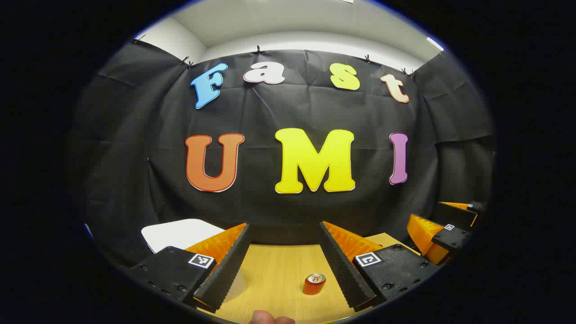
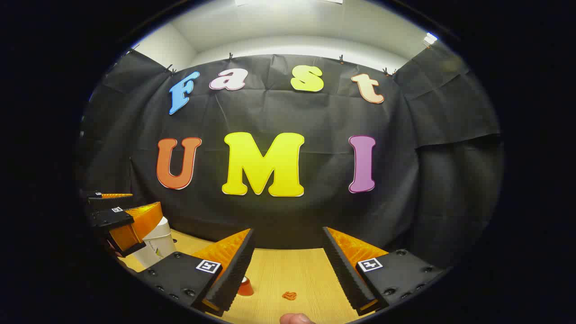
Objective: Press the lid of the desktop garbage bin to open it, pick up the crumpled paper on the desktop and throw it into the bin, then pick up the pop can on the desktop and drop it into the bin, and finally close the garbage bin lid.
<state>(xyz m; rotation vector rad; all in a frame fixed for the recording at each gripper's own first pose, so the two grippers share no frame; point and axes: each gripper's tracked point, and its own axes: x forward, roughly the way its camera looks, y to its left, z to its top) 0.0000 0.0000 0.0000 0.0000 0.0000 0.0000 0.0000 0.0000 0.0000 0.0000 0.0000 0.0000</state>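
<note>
both my grippers are up off the desk with the jaws spread wide, nothing held: left gripper [image 1: 284, 261], right gripper [image 2: 288, 265]. the white plastic desktop garbage bin [image 1: 180, 234] sits at 10 o'clock in the left gripper view; in the right gripper view it's at 9 o'clock, partly behind my left gripper. lid looks down from here, so i judge the lid press is the step in hand. plan: bring one finger down flat on the lid's press zone, push straight, don't shove the bin sideways, it looks light. small orange pop can [image 1: 314, 284] stands upright at 6 o'clock between the left fingers, well apart from the bin. small orange crumpled paper [image 2: 289, 295] lies at 6 o'clock in the right gripper view, near the can. surface is a light wood-grain desktop [image 1: 274, 274], smooth, so things may slide. room: black cloth booth wall [image 1: 292, 211] behind, white ceiling [image 2: 292, 22] above.
</note>
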